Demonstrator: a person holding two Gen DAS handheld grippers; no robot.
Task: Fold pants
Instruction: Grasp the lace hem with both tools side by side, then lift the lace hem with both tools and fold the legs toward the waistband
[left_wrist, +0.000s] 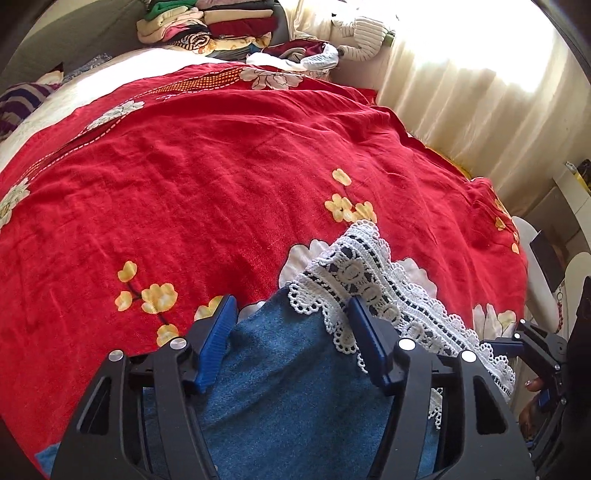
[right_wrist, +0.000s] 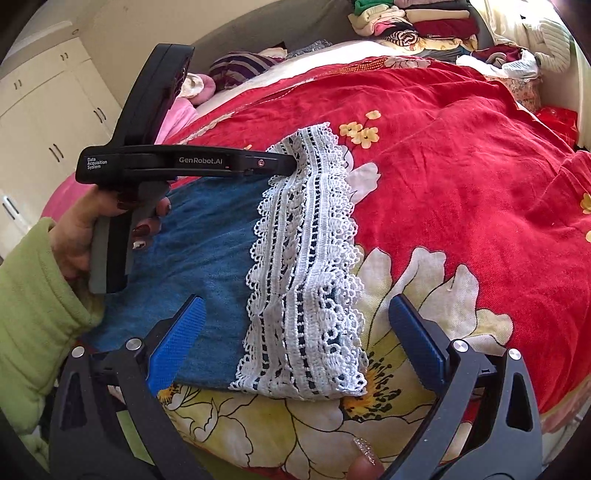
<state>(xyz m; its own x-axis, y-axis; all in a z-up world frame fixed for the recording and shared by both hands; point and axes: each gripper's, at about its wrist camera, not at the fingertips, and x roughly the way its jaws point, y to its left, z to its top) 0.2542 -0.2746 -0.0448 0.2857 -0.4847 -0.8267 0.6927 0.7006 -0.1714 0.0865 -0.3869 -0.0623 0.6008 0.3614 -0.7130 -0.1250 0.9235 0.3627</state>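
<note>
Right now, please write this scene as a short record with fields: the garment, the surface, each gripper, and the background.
garment: blue denim pants with a white lace hem, lying flat
surface: red floral bedspread
left gripper: open, over the denim near the hem's far end
right gripper: open, around the hem's near end
background: stack of folded clothes at the far side of the bed

Left wrist: close over pants (left_wrist: 280, 369), facing up the bed (left_wrist: 184, 166) toward curtain (left_wrist: 461, 92). Right wrist: lower, nearer bed edge, facing same way. Shared: lace hem (right_wrist: 306, 266), bedspread.
</note>
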